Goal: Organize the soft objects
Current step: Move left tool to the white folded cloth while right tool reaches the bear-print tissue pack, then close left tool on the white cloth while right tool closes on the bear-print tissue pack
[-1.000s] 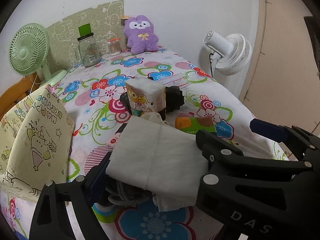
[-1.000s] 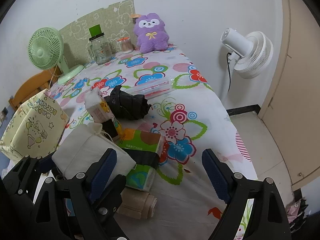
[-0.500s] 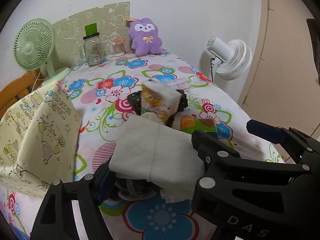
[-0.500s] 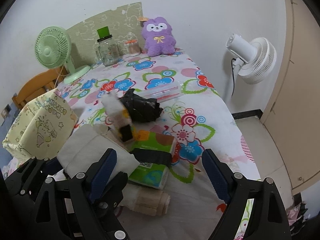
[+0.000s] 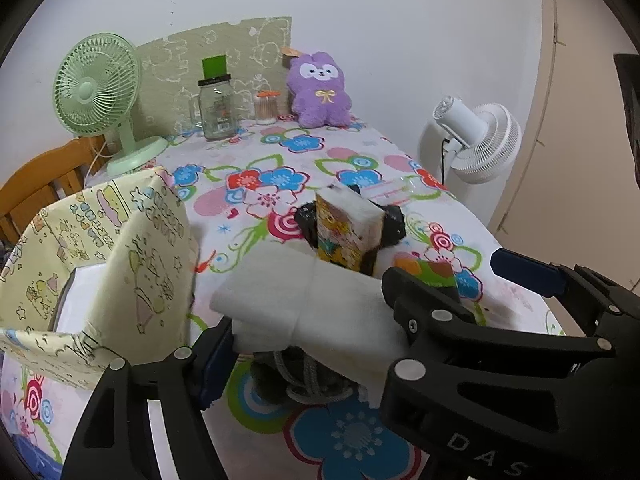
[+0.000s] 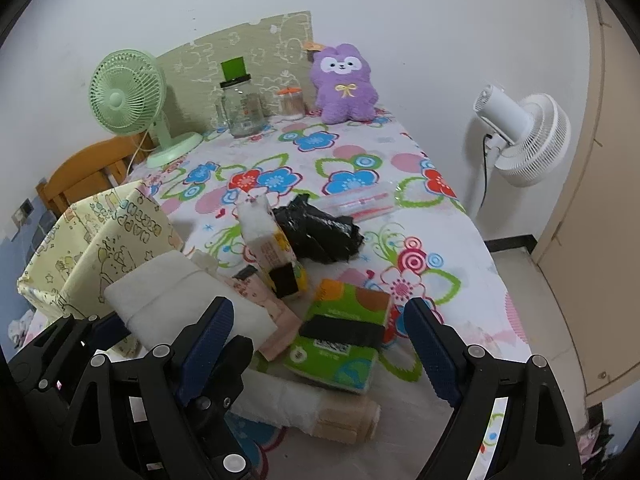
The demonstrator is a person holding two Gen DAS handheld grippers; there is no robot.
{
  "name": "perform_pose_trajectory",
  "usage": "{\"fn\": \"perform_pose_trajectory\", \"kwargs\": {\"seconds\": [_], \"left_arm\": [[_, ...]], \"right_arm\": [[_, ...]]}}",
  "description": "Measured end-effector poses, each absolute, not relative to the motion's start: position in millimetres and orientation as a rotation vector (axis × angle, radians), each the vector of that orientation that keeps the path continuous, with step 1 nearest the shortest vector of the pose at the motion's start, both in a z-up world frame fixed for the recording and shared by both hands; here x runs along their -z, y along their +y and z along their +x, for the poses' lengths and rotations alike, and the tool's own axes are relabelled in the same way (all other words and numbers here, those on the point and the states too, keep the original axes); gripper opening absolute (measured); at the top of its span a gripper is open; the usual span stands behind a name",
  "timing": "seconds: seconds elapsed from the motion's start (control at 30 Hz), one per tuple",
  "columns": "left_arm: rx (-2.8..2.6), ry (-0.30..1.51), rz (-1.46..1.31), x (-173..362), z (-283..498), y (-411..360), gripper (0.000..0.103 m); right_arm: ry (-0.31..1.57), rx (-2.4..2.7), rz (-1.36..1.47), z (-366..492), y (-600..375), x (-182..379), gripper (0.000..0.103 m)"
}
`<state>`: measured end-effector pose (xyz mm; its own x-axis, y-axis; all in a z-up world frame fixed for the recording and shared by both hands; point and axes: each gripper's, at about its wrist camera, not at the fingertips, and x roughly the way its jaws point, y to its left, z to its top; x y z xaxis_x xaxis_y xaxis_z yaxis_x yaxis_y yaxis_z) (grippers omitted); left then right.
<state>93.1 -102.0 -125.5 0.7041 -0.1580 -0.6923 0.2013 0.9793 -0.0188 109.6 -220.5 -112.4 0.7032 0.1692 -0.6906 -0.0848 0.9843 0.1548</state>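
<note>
My left gripper [image 5: 308,320] is shut on a folded white cloth [image 5: 304,300] and holds it above the flowered tablecloth, just right of the open yellow cartoon-print fabric box [image 5: 100,256]. The cloth [image 6: 176,296] and the box [image 6: 100,240] also show in the right wrist view. A grey cord bundle [image 5: 304,376] lies under the cloth. My right gripper [image 6: 320,344] is open and empty, above a green tissue pack [image 6: 344,336] and a beige rolled towel [image 6: 312,412]. A tall cartoon tissue pack [image 5: 344,236] stands against a black bundle [image 6: 320,232].
A purple plush [image 5: 320,92], a glass jar [image 5: 216,104], a small jar [image 5: 266,108] and a green fan [image 5: 100,96] stand at the table's far end. A white fan [image 6: 520,132] stands on the floor to the right. A wooden chair [image 5: 44,180] is at the left.
My left gripper has lifted the white cloth and carried it left toward the yellow box. The right gripper has pulled back and up, staying open. A pink pack now shows beneath the cloth.
</note>
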Motion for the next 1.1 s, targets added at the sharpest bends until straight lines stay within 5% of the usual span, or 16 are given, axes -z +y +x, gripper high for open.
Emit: {"fn": "perform_pose_trajectory", "kwargs": {"seconds": [0.23,0.57,0.93,1.1], "left_arm": [[0.176,0.755,0.053,125.0,103.2,-96.9,0.076],[0.152,0.79,0.037,134.9,126.2,-95.6,0.06],[0.149,0.832,0.006,141.0,143.5,-92.7,0.034],[0.151,0.836,0.015,141.5,143.8,-93.8,0.03]], "right_arm": [[0.776,-0.169,0.098,125.7,-211.7,110.7,0.087],[0.798,-0.211,0.094,152.1,-202.6,118.5,0.081],[0.846,-0.275,0.118,173.8,-196.4,131.2,0.048],[0.853,-0.289,0.118,174.4,-195.5,132.6,0.033]]}}
